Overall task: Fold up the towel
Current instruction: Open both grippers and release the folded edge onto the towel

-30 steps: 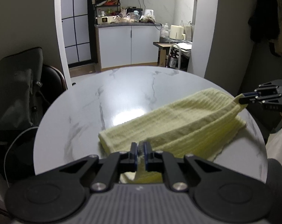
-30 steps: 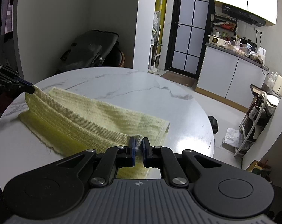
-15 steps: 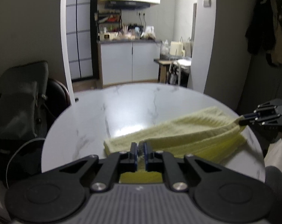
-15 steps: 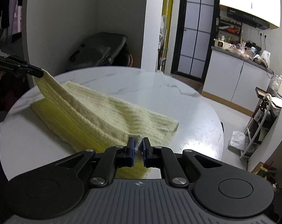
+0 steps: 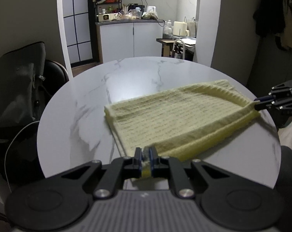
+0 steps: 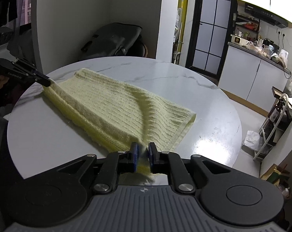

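Note:
A pale yellow ribbed towel (image 5: 176, 116) lies folded on the round white marble table (image 5: 88, 104); it also shows in the right wrist view (image 6: 115, 108). My left gripper (image 5: 145, 157) is shut on one near corner of its upper layer. My right gripper (image 6: 142, 153) is shut on the other near corner, with its jaws slightly apart around the cloth. Each gripper shows in the other's view, the right (image 5: 261, 102) at the towel's right end and the left (image 6: 43, 79) at its left end. The held edge is raised a little off the table.
A dark bag (image 5: 16, 89) rests on a chair left of the table (image 6: 115, 38). White kitchen cabinets (image 5: 130, 38) stand behind. A small rack with bottles (image 6: 275, 119) stands on the floor to the right. Dark clothes (image 5: 277, 13) hang on the wall.
Both grippers carried the held towel edge up and back toward me. The upper layer now lies spread out wider over the lower one. The right jaws stand slightly wider.

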`<action>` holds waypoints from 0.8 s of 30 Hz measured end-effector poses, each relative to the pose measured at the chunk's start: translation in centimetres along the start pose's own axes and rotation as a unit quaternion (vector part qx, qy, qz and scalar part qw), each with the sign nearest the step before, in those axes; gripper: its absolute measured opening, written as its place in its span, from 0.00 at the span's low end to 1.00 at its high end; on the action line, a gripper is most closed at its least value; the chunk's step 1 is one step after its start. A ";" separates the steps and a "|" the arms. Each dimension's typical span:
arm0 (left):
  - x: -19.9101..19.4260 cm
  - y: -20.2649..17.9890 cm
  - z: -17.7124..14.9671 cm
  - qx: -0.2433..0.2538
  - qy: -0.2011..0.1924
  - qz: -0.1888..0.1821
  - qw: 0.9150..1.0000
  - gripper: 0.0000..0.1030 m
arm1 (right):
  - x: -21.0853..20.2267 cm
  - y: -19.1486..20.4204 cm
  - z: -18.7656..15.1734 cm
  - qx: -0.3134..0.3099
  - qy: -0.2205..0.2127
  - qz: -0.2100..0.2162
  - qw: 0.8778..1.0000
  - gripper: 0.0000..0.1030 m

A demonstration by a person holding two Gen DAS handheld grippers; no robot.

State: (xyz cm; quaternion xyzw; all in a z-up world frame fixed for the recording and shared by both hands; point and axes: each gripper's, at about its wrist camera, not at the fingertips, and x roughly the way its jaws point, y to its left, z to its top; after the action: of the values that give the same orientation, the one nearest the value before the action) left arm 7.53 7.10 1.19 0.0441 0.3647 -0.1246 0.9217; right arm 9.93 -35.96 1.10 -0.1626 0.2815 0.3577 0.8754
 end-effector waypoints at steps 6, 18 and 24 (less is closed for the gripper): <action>-0.9 0.3 -1.1 -0.002 0.012 -0.003 1.000 0.18 | -1.0 0.6 -1.0 -0.008 0.009 -0.007 1.000 0.28; -2.3 -0.2 -2.8 -0.003 0.023 0.009 1.000 0.17 | -1.9 1.6 -2.3 -0.012 0.020 0.001 1.000 0.28; -3.5 -0.1 -3.5 -0.008 0.032 0.009 0.999 0.17 | -2.3 1.4 -2.6 -0.009 0.024 0.010 1.000 0.28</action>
State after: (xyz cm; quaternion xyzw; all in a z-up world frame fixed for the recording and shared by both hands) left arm 2.77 8.24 1.02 0.0441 0.3944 -0.1115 0.9111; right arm 6.66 -37.46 0.34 -0.1763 0.3011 0.3654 0.8630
